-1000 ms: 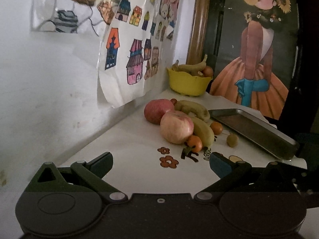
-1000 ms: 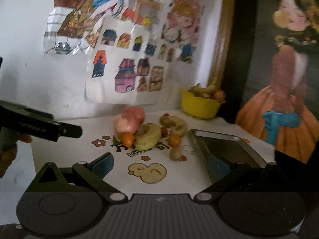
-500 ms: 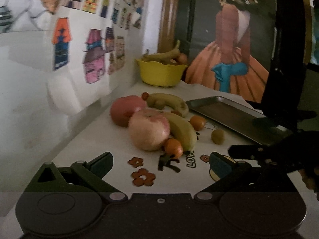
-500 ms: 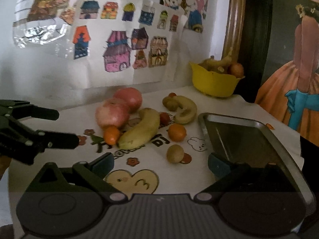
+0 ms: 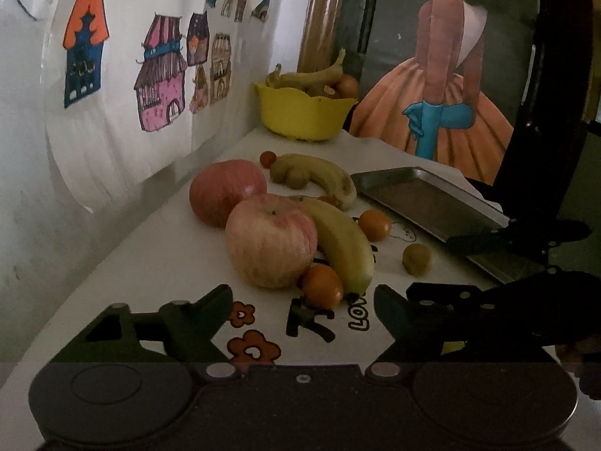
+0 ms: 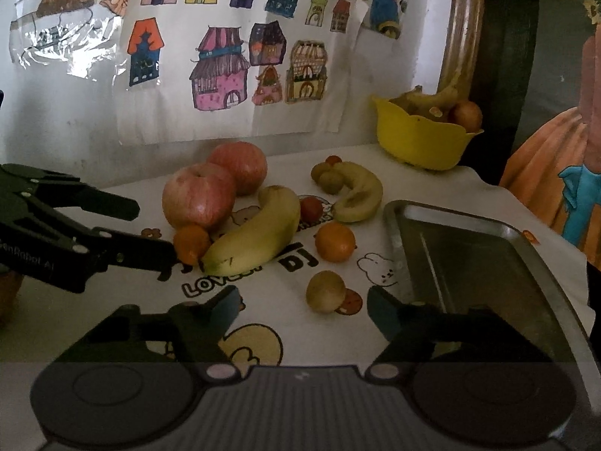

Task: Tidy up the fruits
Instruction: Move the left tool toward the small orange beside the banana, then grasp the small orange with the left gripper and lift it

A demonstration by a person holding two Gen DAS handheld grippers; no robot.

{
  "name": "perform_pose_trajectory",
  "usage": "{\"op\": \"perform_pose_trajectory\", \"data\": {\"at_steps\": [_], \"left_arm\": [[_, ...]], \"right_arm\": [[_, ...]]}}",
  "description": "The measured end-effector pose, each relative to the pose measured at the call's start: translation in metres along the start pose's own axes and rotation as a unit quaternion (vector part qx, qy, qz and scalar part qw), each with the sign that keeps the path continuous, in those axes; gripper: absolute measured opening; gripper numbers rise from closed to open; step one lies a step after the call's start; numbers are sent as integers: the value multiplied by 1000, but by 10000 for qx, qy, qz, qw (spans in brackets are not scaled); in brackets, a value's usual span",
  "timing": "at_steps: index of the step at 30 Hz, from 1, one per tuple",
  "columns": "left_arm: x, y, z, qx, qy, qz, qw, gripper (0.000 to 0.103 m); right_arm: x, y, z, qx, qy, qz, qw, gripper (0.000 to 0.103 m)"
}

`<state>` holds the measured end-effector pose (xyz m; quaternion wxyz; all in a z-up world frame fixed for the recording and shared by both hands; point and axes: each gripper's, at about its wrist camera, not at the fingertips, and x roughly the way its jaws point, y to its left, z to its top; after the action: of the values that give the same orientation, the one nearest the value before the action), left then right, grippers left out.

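Both tools stand wide apart at the jaws, holding nothing. The left tool [image 5: 302, 302] hovers just before a small orange [image 5: 322, 286] that touches the near apple [image 5: 271, 239] and the large banana [image 5: 340, 239]. The right tool [image 6: 302, 300] faces a brownish round fruit [image 6: 325, 291], possibly a kiwi, beside the metal tray [image 6: 477, 248]. A yellow bowl [image 6: 422, 139] of fruit sits at the tabletop's [image 5: 150, 248] back.

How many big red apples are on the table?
2. The near apple leans against the long banana, with a small orange fruit at its base. The far apple sits right behind it, closer to the wall. The yellow bowl might hide more.
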<state>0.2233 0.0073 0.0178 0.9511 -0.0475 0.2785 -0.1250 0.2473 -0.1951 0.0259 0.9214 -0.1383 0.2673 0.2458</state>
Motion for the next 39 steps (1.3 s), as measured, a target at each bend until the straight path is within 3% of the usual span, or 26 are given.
{"op": "perform_pose_trajectory", "data": {"at_steps": [6,11,17,28,31,39], "left_arm": [[9,-1,3,-142,160,46,9998,70],[17,-5,6,-188,261,31,9995,60],[20,-5,8,-318,236,5,9992,54],[18,-4,6,-576,198,-116,9981,33],[17,1,4,-768,195,-144,9967,32],[19,1,6,-845,190,-77,9962,35]], "right_arm": [[8,-2,0,53,105,6,9999,63],[13,-4,0,109,161,37,9998,60],[18,-9,4,228,167,126,9995,54],[20,-15,2,537,134,314,9980,33],[18,-14,0,535,127,363,9978,29],[19,-12,0,516,120,425,9977,30]]}}
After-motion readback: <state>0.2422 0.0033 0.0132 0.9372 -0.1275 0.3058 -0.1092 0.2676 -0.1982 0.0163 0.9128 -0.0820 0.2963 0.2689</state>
